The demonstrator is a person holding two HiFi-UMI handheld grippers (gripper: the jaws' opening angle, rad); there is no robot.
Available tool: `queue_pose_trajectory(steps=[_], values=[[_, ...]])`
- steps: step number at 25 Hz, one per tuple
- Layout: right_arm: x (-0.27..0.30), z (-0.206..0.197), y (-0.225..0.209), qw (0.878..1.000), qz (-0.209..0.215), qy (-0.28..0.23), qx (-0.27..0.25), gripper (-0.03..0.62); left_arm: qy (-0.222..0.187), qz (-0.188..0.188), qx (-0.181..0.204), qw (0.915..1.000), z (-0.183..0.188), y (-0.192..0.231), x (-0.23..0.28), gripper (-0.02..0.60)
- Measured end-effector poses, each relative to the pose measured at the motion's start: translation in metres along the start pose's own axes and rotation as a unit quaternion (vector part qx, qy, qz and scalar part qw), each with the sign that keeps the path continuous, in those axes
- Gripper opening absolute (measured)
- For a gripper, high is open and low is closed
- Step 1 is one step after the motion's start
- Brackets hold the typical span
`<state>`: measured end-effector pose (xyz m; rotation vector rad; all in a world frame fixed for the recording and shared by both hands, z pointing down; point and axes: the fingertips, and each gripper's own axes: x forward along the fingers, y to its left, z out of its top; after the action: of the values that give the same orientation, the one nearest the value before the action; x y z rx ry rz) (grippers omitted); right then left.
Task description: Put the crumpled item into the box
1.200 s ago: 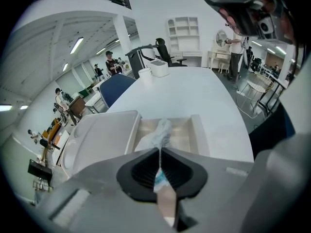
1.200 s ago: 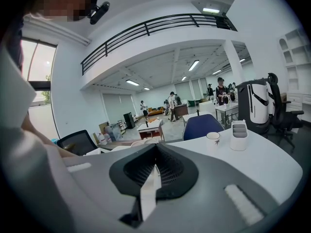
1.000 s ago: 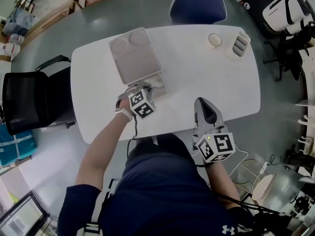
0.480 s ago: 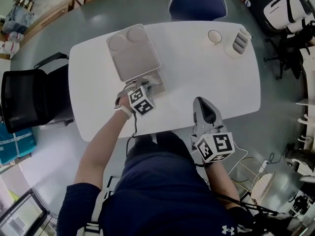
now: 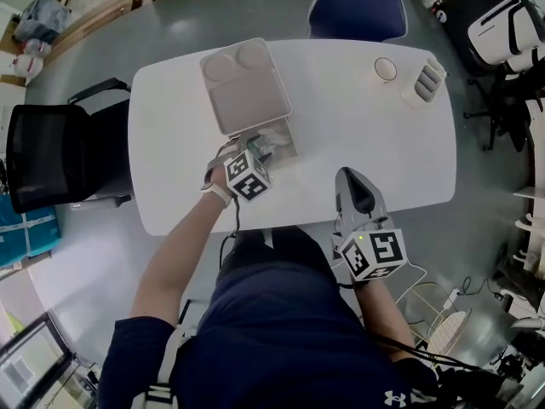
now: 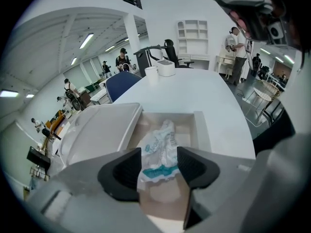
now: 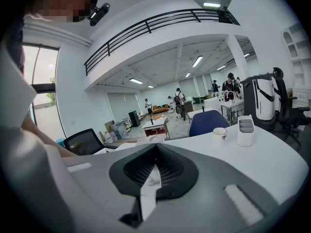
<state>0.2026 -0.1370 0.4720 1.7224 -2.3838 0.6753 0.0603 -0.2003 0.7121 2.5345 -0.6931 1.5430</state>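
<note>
The crumpled white and teal wrapper (image 6: pixel 160 147) lies inside the open shallow box (image 6: pixel 201 127), whose lid (image 6: pixel 99 130) is folded back to the left. My left gripper (image 6: pixel 159 166) hovers just over the box's near end. Its jaws are opening, and the wrapper shows through the gap without touching the pads. In the head view the left gripper (image 5: pixel 247 156) is at the box (image 5: pixel 289 147), with the wrapper (image 5: pixel 271 146) in it. My right gripper (image 5: pixel 353 186) rests near the table's front edge, its jaws (image 7: pixel 154 171) shut with nothing in them.
A white mug (image 5: pixel 386 69) and a white slotted holder (image 5: pixel 423 82) stand at the table's far right. A blue chair (image 5: pixel 356 7) is behind the table and a black chair (image 5: pixel 51 156) at its left end.
The wrapper now shows lying in the box beyond the left gripper, which stays at the box's near end. The right gripper has not moved.
</note>
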Motion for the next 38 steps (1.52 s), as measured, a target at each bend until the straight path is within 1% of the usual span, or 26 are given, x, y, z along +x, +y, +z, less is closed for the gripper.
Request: queue_pose_trajectory(steps=[2,4,9,12,14,16,18,22,25,28,29,31,35,38], values=[[0.003,0.0,0.005,1.0,0.005,0.0,-0.002,0.002,-0.016,0.011,-0.004,0.9998,0.004,0.004,-0.01,0.242],[0.005,-0.001,0.01,1.0,0.011,0.001,-0.004,0.002,-0.037,0.018,-0.016,0.999,0.009,0.006,-0.022,0.242],[0.017,-0.006,0.028,0.999,0.029,0.009,-0.01,0.002,-0.077,0.027,-0.063,0.9947,0.0,0.006,-0.061,0.242],[0.026,-0.005,0.042,0.999,0.044,0.009,-0.017,0.002,-0.104,0.04,-0.105,0.9881,-0.008,0.013,-0.095,0.242],[0.03,-0.005,0.051,0.998,0.055,0.008,-0.023,0.002,-0.128,0.053,-0.144,0.9798,-0.012,0.019,-0.122,0.242],[0.032,-0.003,0.059,0.998,0.063,0.006,-0.029,0.003,-0.153,0.067,-0.18,0.9695,-0.015,0.026,-0.152,0.242],[0.034,0.0,0.068,0.997,0.07,0.004,-0.034,0.002,-0.176,0.08,-0.204,0.9599,-0.015,0.034,-0.182,0.241],[0.041,0.013,0.083,0.996,0.082,-0.006,-0.045,0.002,-0.232,0.101,-0.212,0.944,0.001,0.053,-0.246,0.219],[0.042,0.025,0.094,0.995,0.089,-0.017,-0.051,0.002,-0.266,0.129,-0.226,0.9283,0.009,0.064,-0.289,0.19],[0.041,0.034,0.104,0.994,0.092,-0.029,-0.057,0.002,-0.294,0.177,-0.231,0.9102,0.012,0.078,-0.327,0.116],[0.041,0.037,0.106,0.994,0.092,-0.033,-0.058,0.003,-0.304,0.189,-0.23,0.9051,0.013,0.081,-0.337,0.1],[0.041,0.043,0.111,0.993,0.092,-0.041,-0.061,0.002,-0.322,0.197,-0.229,0.8973,0.015,0.084,-0.352,0.09],[0.042,0.059,0.116,0.992,0.09,-0.058,-0.063,0.002,-0.35,0.198,-0.232,0.8854,0.021,0.086,-0.371,0.083],[0.041,0.073,0.118,0.991,0.089,-0.069,-0.066,0.002,-0.37,0.204,-0.246,0.872,0.03,0.092,-0.388,0.064]])
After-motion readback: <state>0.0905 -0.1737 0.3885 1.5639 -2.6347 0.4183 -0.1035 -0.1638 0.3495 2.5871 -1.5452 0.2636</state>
